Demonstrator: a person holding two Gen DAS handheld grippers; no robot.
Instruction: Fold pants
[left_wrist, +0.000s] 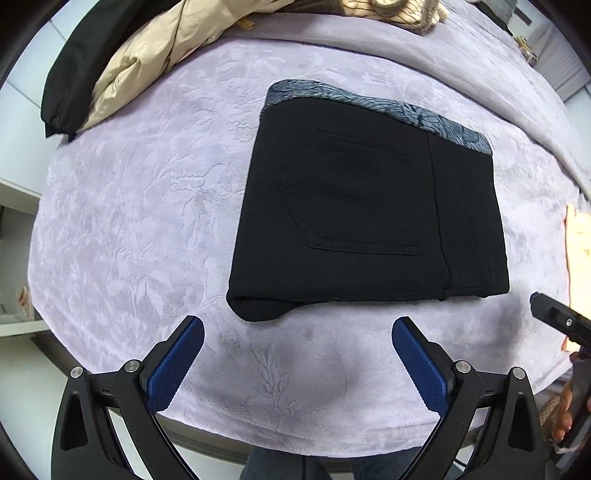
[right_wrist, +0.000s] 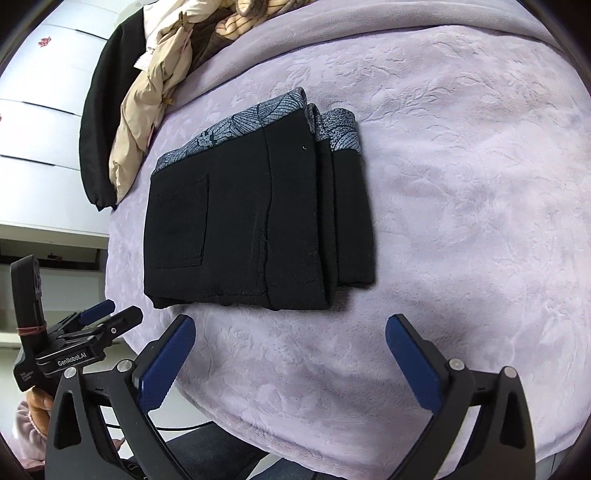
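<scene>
1. The pants (left_wrist: 369, 214) are black, with a waistband (right_wrist: 236, 127) in grey-blue printed with dark leaf outlines (a finer speckled print shows on one folded layer).
2. The blanket (left_wrist: 147, 221) is pale lilac, embossed with a flower-and-leaf pattern in the same tone.
3. The jacket (left_wrist: 147, 62) is beige; the garment (right_wrist: 96, 122) beside it is black.
4. A cream cloth (left_wrist: 391, 11) carries thin dark stripes.
5. The left gripper (left_wrist: 297, 328) and right gripper (right_wrist: 290, 326) are black with blue textured pads.
</scene>
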